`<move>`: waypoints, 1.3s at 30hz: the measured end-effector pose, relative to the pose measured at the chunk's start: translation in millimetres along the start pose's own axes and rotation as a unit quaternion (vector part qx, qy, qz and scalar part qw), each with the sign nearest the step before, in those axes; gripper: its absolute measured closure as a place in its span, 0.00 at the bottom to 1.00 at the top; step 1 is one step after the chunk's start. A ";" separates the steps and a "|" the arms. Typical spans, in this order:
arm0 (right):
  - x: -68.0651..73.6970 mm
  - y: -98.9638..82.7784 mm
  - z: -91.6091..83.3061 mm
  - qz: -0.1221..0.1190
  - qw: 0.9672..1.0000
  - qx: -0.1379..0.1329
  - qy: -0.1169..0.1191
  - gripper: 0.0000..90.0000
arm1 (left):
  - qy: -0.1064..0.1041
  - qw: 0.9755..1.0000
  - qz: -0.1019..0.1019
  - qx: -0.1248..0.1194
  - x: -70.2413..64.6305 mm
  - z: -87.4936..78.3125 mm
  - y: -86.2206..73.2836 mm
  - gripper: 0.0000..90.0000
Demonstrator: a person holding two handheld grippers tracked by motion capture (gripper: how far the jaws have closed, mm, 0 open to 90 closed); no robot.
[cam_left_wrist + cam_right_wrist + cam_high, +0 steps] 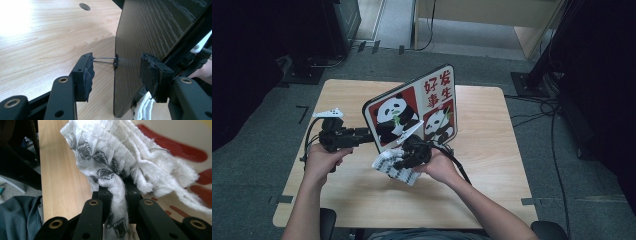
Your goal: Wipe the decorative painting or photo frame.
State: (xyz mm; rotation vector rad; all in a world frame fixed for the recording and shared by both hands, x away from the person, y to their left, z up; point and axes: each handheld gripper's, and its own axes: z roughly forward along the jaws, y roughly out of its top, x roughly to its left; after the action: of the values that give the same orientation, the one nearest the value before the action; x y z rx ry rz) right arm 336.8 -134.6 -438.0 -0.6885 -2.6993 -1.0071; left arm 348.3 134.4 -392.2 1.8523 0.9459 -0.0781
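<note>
Panda board (414, 112) up on its edge at the middle of the wooden counter (492, 165), tilted back, picture side facing the person! Left tongs (364, 135) come in level from the left and straddle the board's left edge. In the left gripper view the dark wood-grain back of the board (155, 32) stands between the two black pads (86, 75), which sit apart from it on both sides: jaws apart, nothing pinched. Right tongs (404, 161) sit low in front of the board, clamped tight on a white cloth with a grey zigzag pattern (394, 170). In the right gripper view that cloth (120, 152) bunches up out of the closed jaws and lies against the board's printed face (185, 147), red lettering just behind it. Cloth's loose end drapes down onto the counter, near the board's bottom edge.
</note>
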 end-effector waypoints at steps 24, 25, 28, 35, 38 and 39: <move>-6.7 -21.5 19.9 0.019 0.999 0.027 0.006 0.90 | 0.002 1.000 0.000 0.001 -0.1 0.5 -0.4 0.49; -6.5 -21.6 19.8 0.019 0.999 0.027 0.007 0.90 | 0.002 1.000 0.000 0.001 0.0 0.5 -0.4 0.49; -4.6 -21.4 18.5 0.017 0.999 0.027 0.007 0.90 | 0.003 1.000 -0.002 0.000 0.2 0.7 -0.4 0.48; 5.7 -18.4 10.7 0.007 1.000 0.019 0.014 0.91 | 0.005 1.000 -0.004 0.000 0.6 0.2 -0.1 0.46; 12.0 -15.1 7.9 -0.004 1.000 0.016 0.016 0.91 | 0.009 1.000 -0.005 0.000 0.7 0.3 -0.2 0.45; 14.7 -13.7 6.8 -0.005 1.000 0.016 0.017 0.91 | 0.010 1.000 -0.006 0.003 0.9 0.1 -0.1 0.44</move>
State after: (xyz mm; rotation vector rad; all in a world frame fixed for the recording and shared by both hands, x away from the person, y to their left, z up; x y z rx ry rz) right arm 317.4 -133.9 -446.3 -0.6465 -2.6854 -0.9658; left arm 348.9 134.8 -392.7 1.8556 0.9704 -0.0693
